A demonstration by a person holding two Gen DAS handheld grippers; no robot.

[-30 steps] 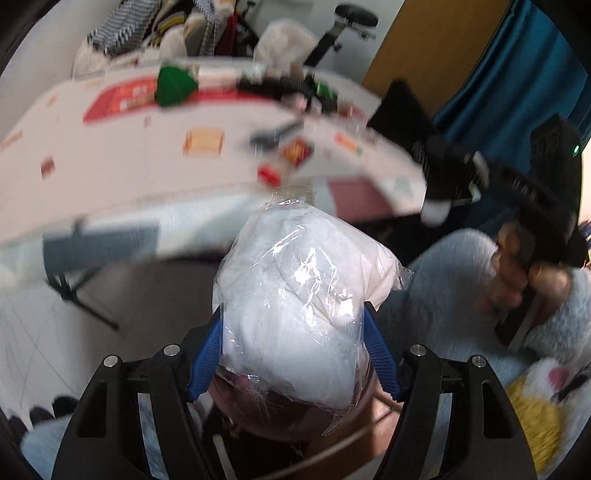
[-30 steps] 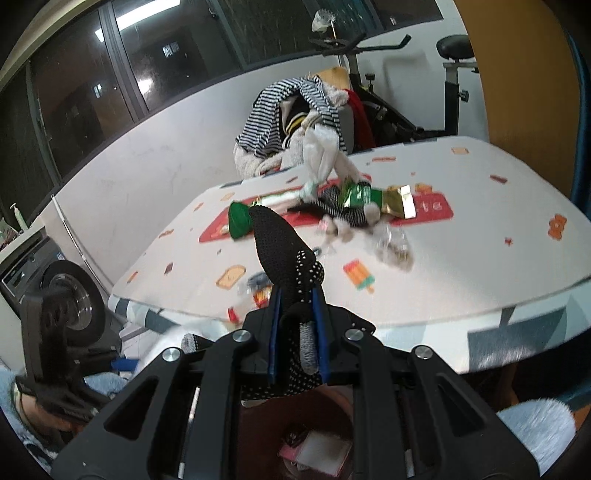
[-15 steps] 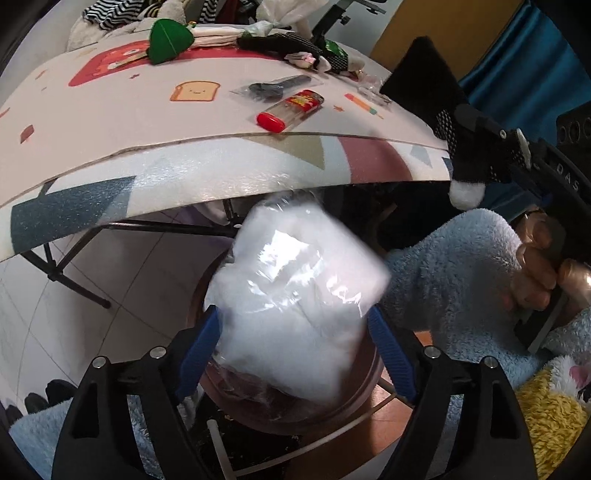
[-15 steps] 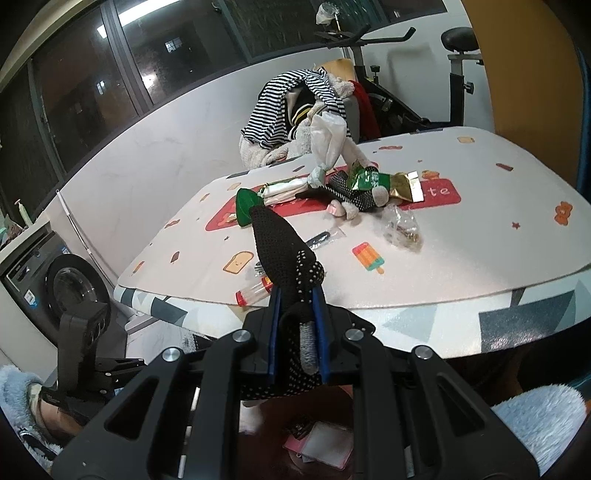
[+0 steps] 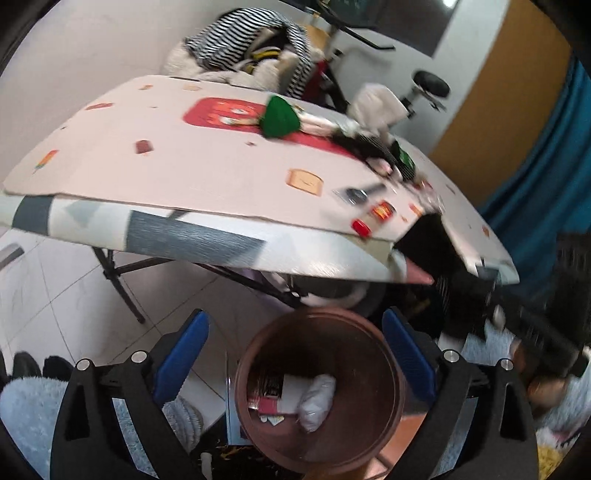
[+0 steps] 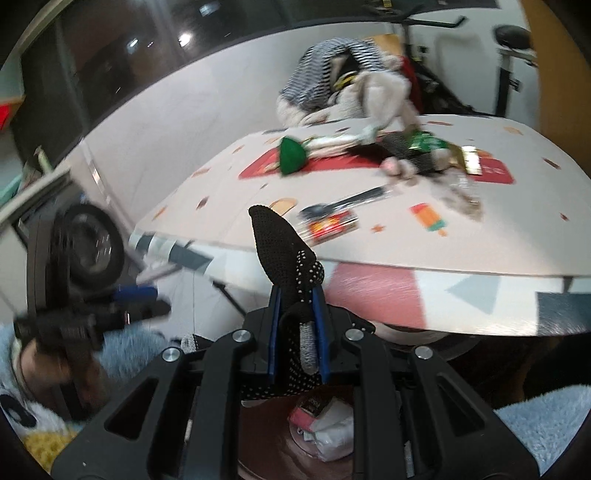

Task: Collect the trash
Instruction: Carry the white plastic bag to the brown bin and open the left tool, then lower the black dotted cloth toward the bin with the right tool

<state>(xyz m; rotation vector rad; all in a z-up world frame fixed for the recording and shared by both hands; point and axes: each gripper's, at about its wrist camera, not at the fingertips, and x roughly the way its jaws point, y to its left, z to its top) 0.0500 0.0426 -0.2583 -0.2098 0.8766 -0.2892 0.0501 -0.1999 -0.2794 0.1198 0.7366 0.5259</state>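
Observation:
My left gripper (image 5: 297, 345) hangs over a round brown bin (image 5: 314, 339), its jaws opening with nothing between the blue pads (image 5: 188, 345). A white plastic bag (image 5: 317, 398) lies inside the bin among paper scraps. My right gripper (image 6: 297, 308) is shut on a black dotted glove (image 6: 280, 251) that sticks up past its fingers, above the same bin (image 6: 266, 443). On the table (image 5: 184, 158) lie a green wrapper (image 5: 279, 118), a red and yellow packet (image 5: 382, 211) and other litter.
The table's front edge (image 6: 369, 266) overhangs the bin. A wrapped spoon (image 6: 343, 203) and a popsicle print lie near that edge. A pile of striped clothes (image 5: 251, 33) and an exercise bike stand behind. A washing machine (image 6: 85, 243) is at the left.
The left jaws have spread and let go of the white plastic bag, which now lies in the bin. The right gripper has shifted with the glove still in it.

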